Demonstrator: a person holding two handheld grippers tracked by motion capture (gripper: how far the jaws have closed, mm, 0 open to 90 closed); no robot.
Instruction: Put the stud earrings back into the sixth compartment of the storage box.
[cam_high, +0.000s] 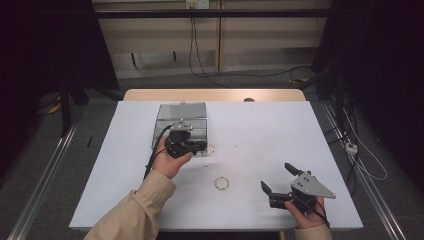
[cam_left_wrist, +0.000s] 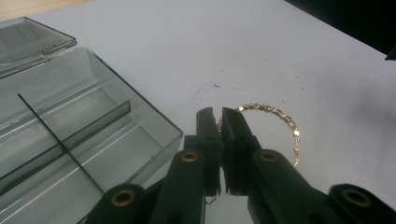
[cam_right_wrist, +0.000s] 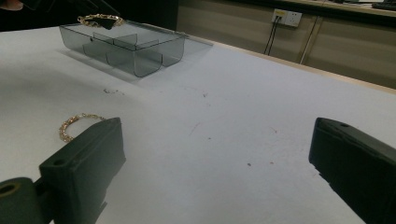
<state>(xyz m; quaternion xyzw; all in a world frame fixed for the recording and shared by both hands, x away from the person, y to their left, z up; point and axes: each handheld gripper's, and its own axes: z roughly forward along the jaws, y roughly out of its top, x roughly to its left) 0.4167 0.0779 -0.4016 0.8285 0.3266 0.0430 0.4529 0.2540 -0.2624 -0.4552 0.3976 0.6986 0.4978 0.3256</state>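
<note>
High view: one clear box (cam_high: 181, 125) on bench (cam_high: 260, 130), lid open. Two bracelets: one (cam_high: 209, 149) at left tool (cam_high: 199, 147), just right of box; second (cam_high: 220, 183) on bench, between box and right tool (cam_high: 278, 181). No readable writing.

Left gripper view: left tool (cam_left_wrist: 217, 114) clenched on bracelet (cam_left_wrist: 275, 113), just right of box (cam_left_wrist: 70, 135); four compartments visible.

Right gripper view: right tool (cam_right_wrist: 215, 154) released, jaws wide; second bracelet (cam_right_wrist: 74, 122) just beyond one jaw, well short of box (cam_right_wrist: 126, 46).
</note>
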